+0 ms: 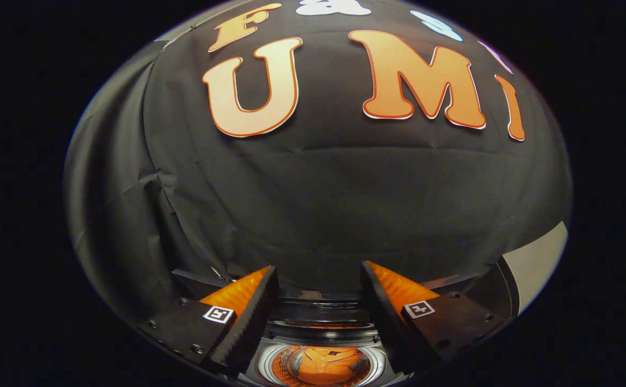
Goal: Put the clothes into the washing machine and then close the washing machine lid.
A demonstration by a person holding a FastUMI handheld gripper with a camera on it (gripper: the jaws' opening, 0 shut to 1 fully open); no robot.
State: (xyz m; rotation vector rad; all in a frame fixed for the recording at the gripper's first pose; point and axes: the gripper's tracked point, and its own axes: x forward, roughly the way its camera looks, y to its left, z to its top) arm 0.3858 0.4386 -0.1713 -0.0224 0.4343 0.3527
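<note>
The claw [319, 301] hangs wide apart with nothing between its fingers, above the washing machine [321, 333], whose round drum opening sits below and between them. An orange garment [324, 366] seems to lie down in the drum already. The lid looks still up, so a careless reach could miss its edge or catch the rim.

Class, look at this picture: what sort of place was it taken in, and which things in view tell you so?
Probably a staged recording booth, not a real laundry room. A black cloth wall fills the background, and a top-loading washing machine sits below the open gripper, its lid up and an orange garment in the drum.
</note>
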